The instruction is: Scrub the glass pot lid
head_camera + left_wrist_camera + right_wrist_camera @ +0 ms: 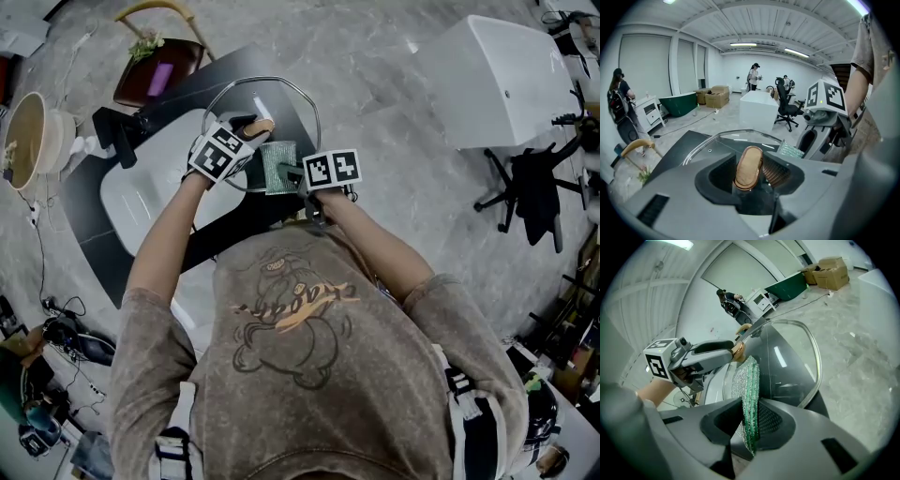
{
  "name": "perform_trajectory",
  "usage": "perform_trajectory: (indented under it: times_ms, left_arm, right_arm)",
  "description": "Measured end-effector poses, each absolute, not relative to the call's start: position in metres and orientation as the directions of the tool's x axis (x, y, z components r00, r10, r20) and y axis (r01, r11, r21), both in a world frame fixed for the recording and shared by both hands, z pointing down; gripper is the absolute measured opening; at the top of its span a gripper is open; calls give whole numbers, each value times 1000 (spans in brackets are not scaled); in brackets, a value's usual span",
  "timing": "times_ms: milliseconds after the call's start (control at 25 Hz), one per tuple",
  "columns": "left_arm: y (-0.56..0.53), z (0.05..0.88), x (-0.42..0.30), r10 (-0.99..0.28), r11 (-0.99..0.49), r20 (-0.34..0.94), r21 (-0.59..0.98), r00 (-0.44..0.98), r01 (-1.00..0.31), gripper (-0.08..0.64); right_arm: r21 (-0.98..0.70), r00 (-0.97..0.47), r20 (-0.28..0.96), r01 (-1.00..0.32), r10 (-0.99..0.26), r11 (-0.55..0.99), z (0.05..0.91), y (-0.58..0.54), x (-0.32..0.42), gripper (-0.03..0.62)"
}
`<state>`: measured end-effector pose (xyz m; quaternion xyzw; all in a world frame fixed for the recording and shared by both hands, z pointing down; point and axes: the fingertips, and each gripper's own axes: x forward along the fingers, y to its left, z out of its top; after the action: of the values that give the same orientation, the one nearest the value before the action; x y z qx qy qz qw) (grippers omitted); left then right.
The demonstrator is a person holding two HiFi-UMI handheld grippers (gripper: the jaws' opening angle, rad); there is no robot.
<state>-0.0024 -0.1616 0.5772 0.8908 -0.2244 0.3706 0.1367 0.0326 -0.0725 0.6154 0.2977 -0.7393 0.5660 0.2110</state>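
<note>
My right gripper (747, 422) is clamped on a green scrub pad (746, 380). My left gripper (751, 166) is closed on the wooden knob (749, 157) of the glass pot lid (797, 357). The pad seems to touch the glass. Beyond, below the lid, lies a white sink (141, 202) in a dark counter (80, 202).

The room is lit brightly and evenly by ceiling strip lights (745, 45); only soft shadows are cast. White glare streaks are reflected in the glass lid (787, 366). Both gripper views are strongly bent at the edges and ringed in black, and the nearest parts are blurred.
</note>
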Motion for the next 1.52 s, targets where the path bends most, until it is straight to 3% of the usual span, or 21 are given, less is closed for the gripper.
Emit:
perform_trajectory:
  times_ms: [400,920,1520]
  left_arm:
    - [-161,579,-3,-295,-861,729,78,618,-503,179]
    - [-161,582,-5,-309,-861,735,54,604,-505,178]
    - [-162,582,-5,-314,-863,727,50,611,-503,178]
  right_arm:
    - [-672,-704,674,-710,-223,212,616,-110,66,87]
    - [-583,-678,709,-718,-192,380,611,-182,62,87]
    - [-470,-667,744,-572,-47,673,610,-251,-1,87]
